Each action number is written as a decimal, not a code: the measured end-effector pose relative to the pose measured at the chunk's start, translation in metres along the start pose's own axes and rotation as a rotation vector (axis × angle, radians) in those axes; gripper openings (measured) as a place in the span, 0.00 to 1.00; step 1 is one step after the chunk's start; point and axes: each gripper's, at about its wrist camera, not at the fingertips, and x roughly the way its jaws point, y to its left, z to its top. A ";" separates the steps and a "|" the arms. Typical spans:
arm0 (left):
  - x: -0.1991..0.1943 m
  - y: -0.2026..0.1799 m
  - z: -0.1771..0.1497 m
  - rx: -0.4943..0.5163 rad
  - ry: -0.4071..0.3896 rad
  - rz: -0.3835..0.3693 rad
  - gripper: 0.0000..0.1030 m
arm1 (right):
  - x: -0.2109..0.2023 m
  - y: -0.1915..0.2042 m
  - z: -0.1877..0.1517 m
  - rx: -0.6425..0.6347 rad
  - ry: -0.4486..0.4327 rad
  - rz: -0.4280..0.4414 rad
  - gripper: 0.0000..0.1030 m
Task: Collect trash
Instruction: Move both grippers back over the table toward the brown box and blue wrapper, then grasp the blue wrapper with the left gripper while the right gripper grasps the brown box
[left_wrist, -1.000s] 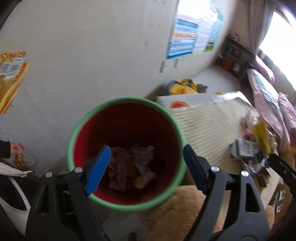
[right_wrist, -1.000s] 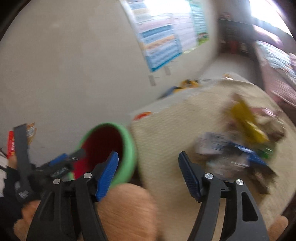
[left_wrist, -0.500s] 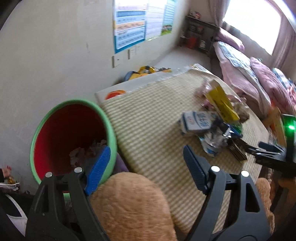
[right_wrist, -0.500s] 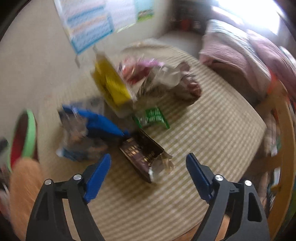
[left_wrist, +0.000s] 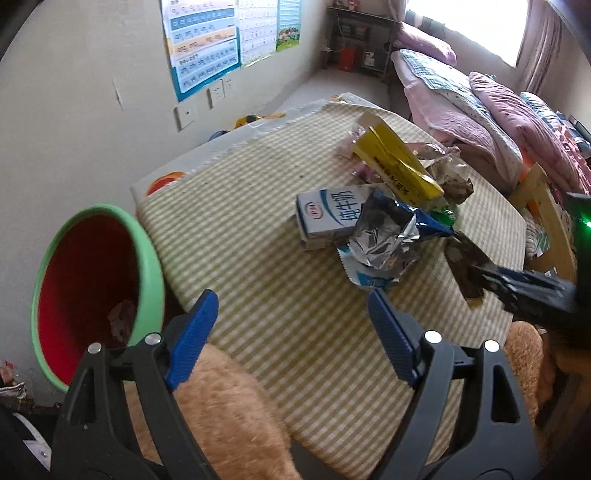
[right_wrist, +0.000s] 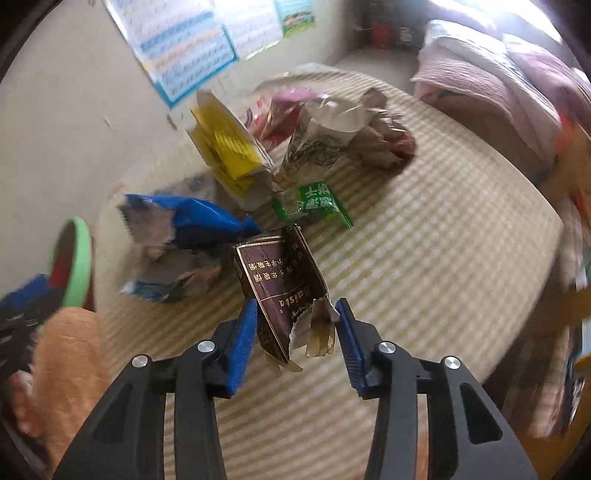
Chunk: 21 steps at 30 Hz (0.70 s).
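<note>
A pile of trash lies on the round checked table (left_wrist: 258, 258): a milk carton (left_wrist: 328, 216), a blue foil bag (left_wrist: 388, 236), a yellow box (left_wrist: 395, 166). A dark brown cigarette box (right_wrist: 284, 288) lies nearest the right gripper (right_wrist: 295, 328), whose jaws stand around its torn end, close to both sides; contact is unclear. It also shows in the left wrist view (left_wrist: 465, 266). The left gripper (left_wrist: 291, 332) is open and empty over the table's near edge. A green-rimmed red bin (left_wrist: 92, 295) with some trash in it stands left of the table.
A green wrapper (right_wrist: 314, 203), crumpled printed paper (right_wrist: 325, 144) and red wrappers (right_wrist: 280, 118) lie further back. A tan plush thing (left_wrist: 221, 406) sits under the left gripper. A bed (left_wrist: 480, 99) and a wooden chair (left_wrist: 546, 206) stand to the right.
The left gripper swung from over the bin to the table. The right gripper moved in on the brown cigarette box and its jaws narrowed around it.
</note>
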 end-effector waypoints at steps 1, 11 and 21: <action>0.004 -0.003 0.000 0.001 0.001 -0.006 0.78 | -0.006 0.000 -0.007 0.012 -0.010 -0.002 0.41; 0.048 -0.048 0.017 0.138 0.059 -0.016 0.78 | -0.010 -0.015 -0.020 0.112 0.008 0.023 0.51; 0.053 -0.095 0.044 0.383 0.016 0.012 0.78 | -0.015 -0.041 -0.026 0.221 0.007 0.103 0.55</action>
